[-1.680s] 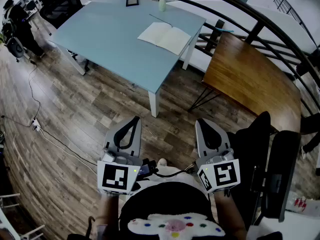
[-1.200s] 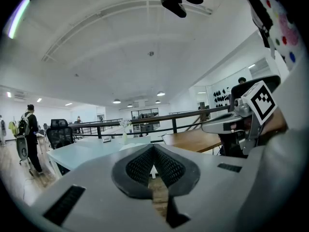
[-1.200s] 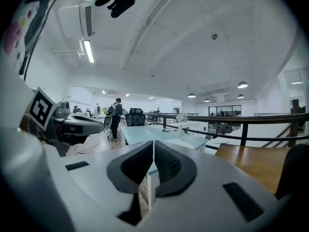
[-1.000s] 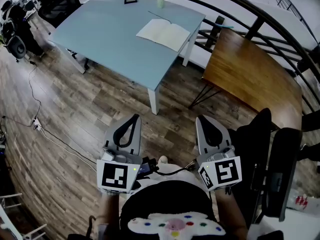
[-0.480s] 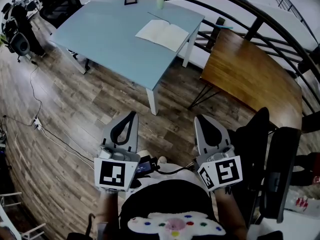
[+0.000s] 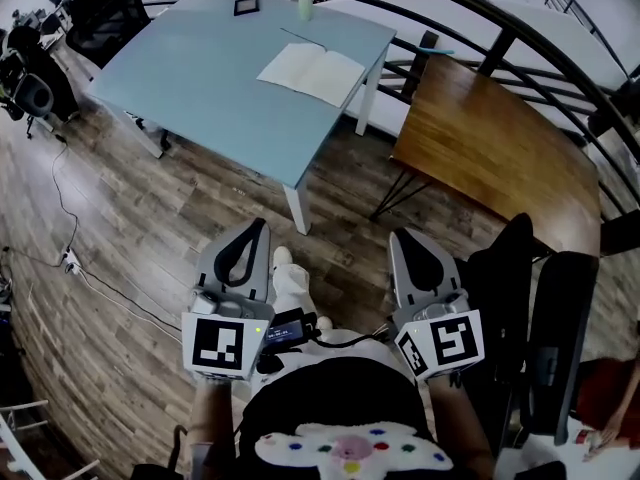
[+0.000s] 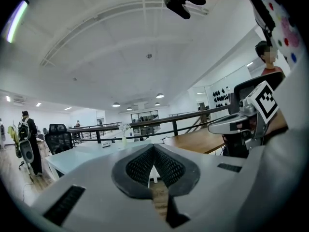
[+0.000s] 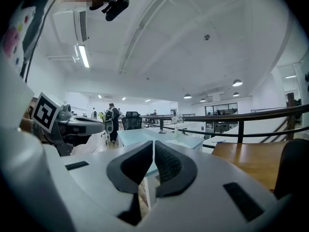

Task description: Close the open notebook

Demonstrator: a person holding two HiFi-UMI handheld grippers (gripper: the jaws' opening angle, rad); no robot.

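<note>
The open notebook (image 6: 310, 73) lies flat with white pages up, near the right end of the light blue table (image 6: 200, 68), far ahead of both grippers. My left gripper (image 6: 252, 232) and right gripper (image 6: 405, 242) are held close to the person's body above the wooden floor, well short of the table. Both are shut with nothing between the jaws. In the left gripper view the left gripper (image 7: 153, 147) has its dark pads pressed together. The right gripper (image 8: 153, 144) looks the same in the right gripper view, with the blue table (image 8: 159, 136) beyond it.
A brown wooden table (image 6: 490, 148) stands right of the blue one, behind a curved black railing (image 6: 560, 63). A black chair (image 6: 540, 318) is close on the right. A small frame (image 6: 245, 6) and a bottle (image 6: 305, 6) sit at the table's far edge. A cable (image 6: 60, 198) runs along the floor on the left.
The person's white-clad leg has stepped forward between the grippers, and the table has slid slightly left in the head view. Both grippers stay shut and near the body.
</note>
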